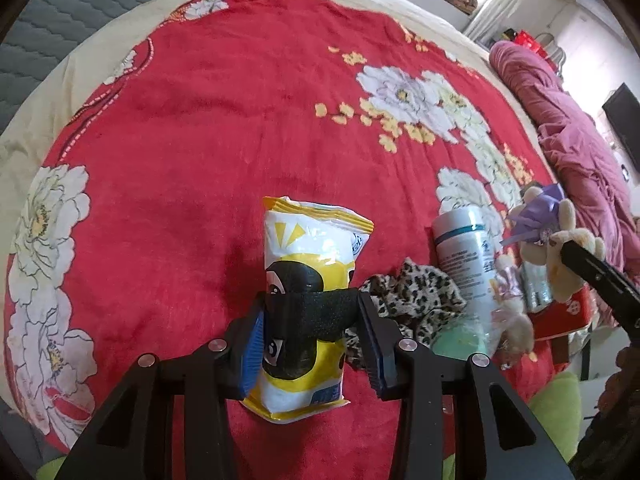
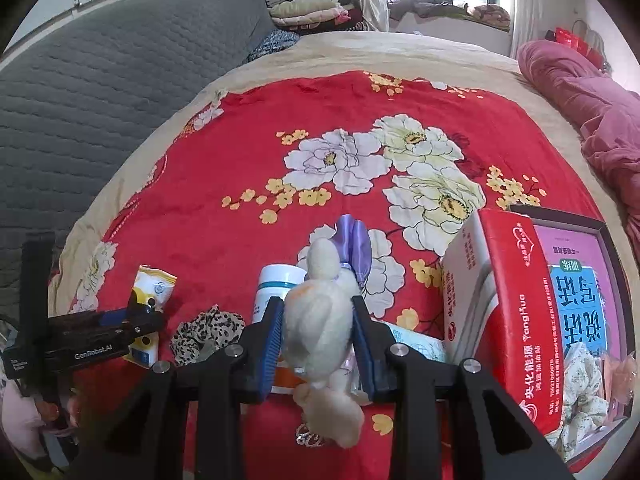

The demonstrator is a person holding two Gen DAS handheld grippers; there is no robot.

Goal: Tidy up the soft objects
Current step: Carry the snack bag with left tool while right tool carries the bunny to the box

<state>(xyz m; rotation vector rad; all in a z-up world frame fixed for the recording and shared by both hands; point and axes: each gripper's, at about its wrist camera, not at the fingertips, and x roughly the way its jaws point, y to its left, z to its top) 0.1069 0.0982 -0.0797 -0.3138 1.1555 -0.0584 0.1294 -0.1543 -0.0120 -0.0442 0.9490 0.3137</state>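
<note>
I am holding my left gripper (image 1: 310, 334) over the yellow-and-white snack packet (image 1: 308, 300), which is lying lengthwise on the red floral blanket (image 1: 200, 128), its crimped top pointing to the far side. The blue pads (image 1: 253, 346) are sitting on either side of the packet; the left one looks pressed to its edge while a gap shows at the right, so I am judging the fingers to be parted around it and not clamping. A black band is lying across the packet between the fingers; I cannot tell what it is.

My right gripper (image 2: 318, 340) is squeezing a cream plush toy (image 2: 320, 332) around its middle, both pads sunk into the fur. Its lavender bow (image 2: 354, 244) is pointing to the far side and its feet are dangling at the near side, so it is hanging free of the bed. I am gripping the body because that is where the stuffing gives the pads something to bite.

Just left of the toy, a white bottle with a teal band (image 2: 276, 292) and a leopard-print cloth (image 2: 206, 334) are lying in a loose heap. To the right, a red-and-white carton (image 2: 504, 320) is leaning on a box holding bagged items (image 2: 580, 364). That box is looking like the likely home for the soft things, so I am thinking the toy goes there.
</note>
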